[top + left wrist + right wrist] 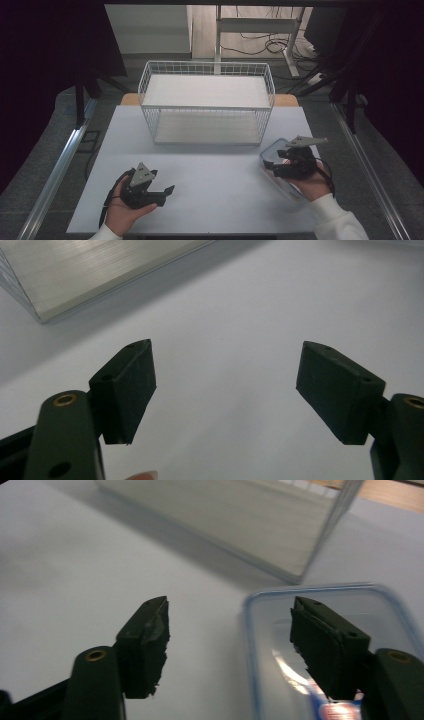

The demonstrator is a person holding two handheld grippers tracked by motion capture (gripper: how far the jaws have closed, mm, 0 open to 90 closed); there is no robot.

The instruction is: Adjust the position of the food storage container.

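The right hand-held gripper (276,161) hovered over a clear plastic container (270,150) with a blue-tinted rim, which lay on the white counter (210,175) at its right side, just in front of the right corner of a white wire rack (207,102) with 2 shelves. In the right gripper view its jaws stood wide apart: one over the container (350,610), the other outside its near wall, so the rim (248,630) ran between them. Nothing was gripped yet. Something with a label lay at the container's bottom edge, too blurred to name.

The left hand-held gripper (169,192) rested low near the front left of the counter, well apart from the container, its jaws also spread wide and empty over bare counter (225,340).

The step in hand looked like the approach to grasping the container by its wall. The next move would call for lowering the right jaws over that rim and closing on it squarely, since thin, smooth plastic may slip or flex. The rack's lower shelf (207,127) seemed a likely destination.
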